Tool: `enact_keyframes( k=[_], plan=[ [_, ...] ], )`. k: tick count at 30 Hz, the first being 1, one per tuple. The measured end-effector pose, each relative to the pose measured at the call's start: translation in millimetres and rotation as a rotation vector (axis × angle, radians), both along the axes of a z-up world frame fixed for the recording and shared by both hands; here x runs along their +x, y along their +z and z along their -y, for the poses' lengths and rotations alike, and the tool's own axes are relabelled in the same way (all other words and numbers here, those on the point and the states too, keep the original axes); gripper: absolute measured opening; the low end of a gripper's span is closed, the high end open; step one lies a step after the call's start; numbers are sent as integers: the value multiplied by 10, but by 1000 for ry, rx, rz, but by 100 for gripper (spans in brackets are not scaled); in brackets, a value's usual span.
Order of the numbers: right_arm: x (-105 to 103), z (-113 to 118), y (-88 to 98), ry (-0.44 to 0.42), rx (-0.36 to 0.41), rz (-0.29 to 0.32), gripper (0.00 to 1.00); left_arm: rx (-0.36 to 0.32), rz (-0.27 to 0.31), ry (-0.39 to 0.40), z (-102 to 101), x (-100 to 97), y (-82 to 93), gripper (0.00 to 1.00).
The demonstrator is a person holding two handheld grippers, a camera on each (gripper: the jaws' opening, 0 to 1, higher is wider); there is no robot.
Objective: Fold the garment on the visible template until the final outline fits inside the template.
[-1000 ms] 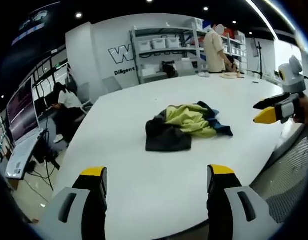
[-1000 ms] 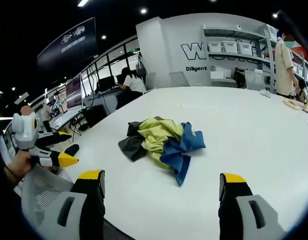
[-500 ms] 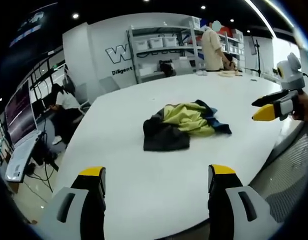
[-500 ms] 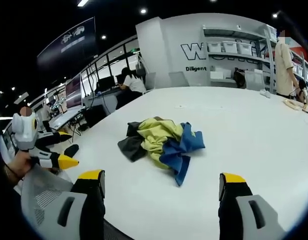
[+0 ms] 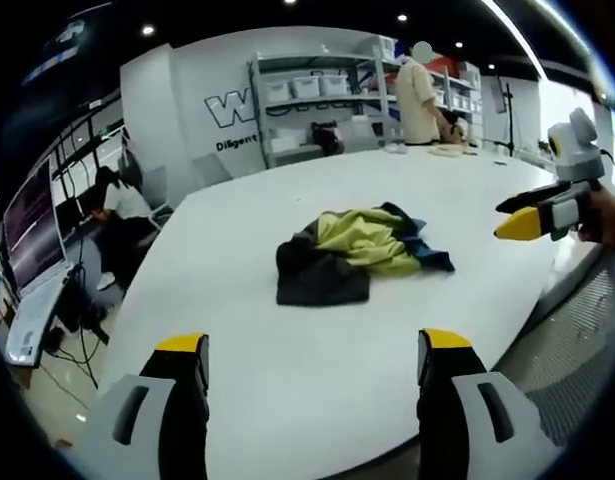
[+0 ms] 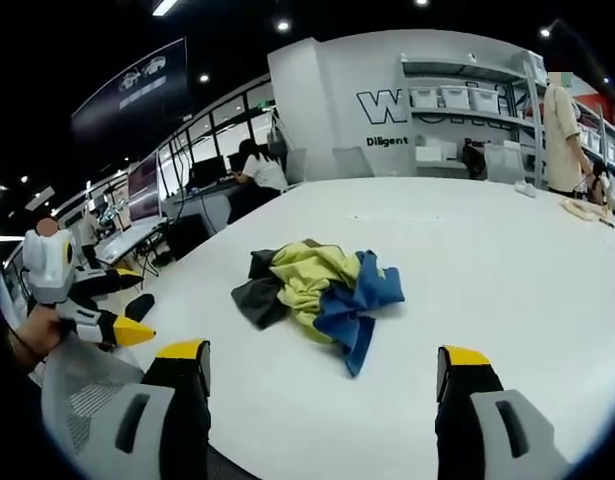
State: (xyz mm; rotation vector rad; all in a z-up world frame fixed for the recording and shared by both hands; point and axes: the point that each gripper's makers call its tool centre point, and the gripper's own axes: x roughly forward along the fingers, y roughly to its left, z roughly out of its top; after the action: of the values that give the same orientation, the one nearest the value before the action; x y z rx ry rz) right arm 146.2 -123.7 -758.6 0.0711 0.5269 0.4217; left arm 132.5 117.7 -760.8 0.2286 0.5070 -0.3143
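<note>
In the left gripper view, the left gripper (image 5: 312, 350) was held low at the near edge of a big white table (image 5: 237, 330), its two yellow-tipped jaws spread wide apart with nothing between them. In the right gripper view, the right gripper (image 6: 327, 362) was held the same way, jaws wide and empty, above the table edge. Each tool also appeared in the other's view: the right gripper at the right side of the left gripper view, held in a hand, and the left gripper at the left side of the right gripper view; how those jaws stood could not be told from there. Well ahead of both, out on the tabletop, lay the garment (image 6: 317, 295), a crumpled heap of yellow-green, blue and dark grey cloth (image 5: 352, 255), untouched by either tool. No template outline could be made out on the white surface. The cloth looked light, soft and limp, likely to sag and slide on the smooth top, so it seemed best pinched at an outer edge or corner, such as the blue flap trailing toward the right gripper, and spread flat first. Behind stood shelving (image 5: 317, 95) with bins, and people.
</note>
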Motion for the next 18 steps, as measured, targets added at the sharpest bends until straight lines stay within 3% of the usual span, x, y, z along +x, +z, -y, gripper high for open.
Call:
enact_keyframes(
  k=[18],
  plan=[
    [40, 110, 52, -52, 33, 2, 91, -28, -58, -29, 68, -28, -70, 84]
  ],
)
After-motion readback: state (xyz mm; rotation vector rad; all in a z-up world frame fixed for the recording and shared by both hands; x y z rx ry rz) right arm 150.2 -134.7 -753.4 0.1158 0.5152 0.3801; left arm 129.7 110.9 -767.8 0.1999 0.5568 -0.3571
